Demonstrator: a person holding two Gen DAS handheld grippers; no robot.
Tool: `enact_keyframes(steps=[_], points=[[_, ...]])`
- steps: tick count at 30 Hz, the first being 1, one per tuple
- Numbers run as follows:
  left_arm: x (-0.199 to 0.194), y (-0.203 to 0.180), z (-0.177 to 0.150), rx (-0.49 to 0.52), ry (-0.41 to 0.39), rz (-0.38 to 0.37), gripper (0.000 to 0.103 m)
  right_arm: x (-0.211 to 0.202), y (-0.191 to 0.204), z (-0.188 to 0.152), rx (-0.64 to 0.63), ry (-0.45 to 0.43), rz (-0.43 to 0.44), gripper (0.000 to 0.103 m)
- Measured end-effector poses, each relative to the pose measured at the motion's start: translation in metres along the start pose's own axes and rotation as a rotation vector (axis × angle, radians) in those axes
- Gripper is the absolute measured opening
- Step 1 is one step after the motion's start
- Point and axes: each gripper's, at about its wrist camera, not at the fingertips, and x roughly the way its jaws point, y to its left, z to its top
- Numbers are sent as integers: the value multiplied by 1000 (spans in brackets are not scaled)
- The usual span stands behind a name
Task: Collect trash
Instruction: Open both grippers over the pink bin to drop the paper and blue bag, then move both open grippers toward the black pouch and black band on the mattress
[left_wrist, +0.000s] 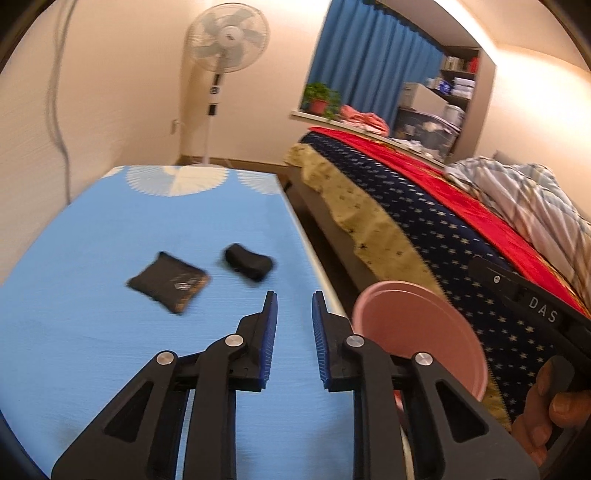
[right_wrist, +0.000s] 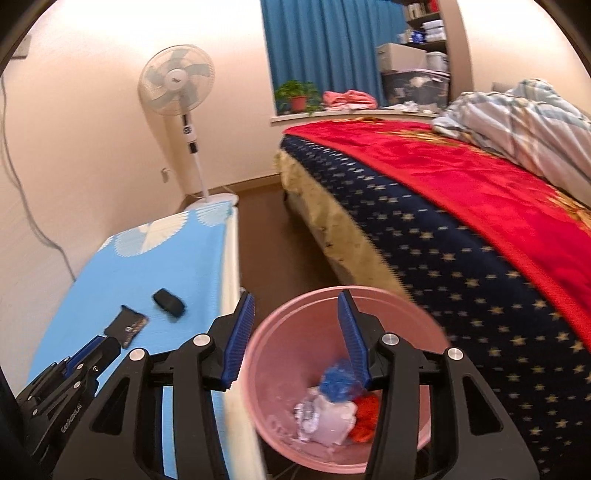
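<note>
Over the pink bin and the blue tabletop, both tools are hanging empty.
The right tool (right_wrist: 295, 306) is standing apart above the bin (right_wrist: 424, 435), where blue, white and red trash (right_wrist: 334, 402) is already lying; the left tool (left_wrist: 294, 306) is gaping narrowly, holding nothing. At its eleven o'clock, a flat black pouch (left_wrist: 168, 282) and a black roll (left_wrist: 248, 261) are waiting on the tabletop (left_wrist: 92, 240), seemingly still to collect. Only the right view is showing the bin's contents; only the left is showing a hand (left_wrist: 550, 413).

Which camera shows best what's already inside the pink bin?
The right wrist view: it looks down into the pink bin, showing blue, white and red trash at the bottom. The left wrist view catches only the bin's rim and inner wall, no contents.
</note>
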Motion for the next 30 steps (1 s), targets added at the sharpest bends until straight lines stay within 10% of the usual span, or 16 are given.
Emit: enact_keyframes(steps=[25,30], points=[[55,131,23,-235,31,216,19,114,87,-13,27,130,194,42],[75,139,20,-284,80,251,54,149,101,-22,42,219,230,45]])
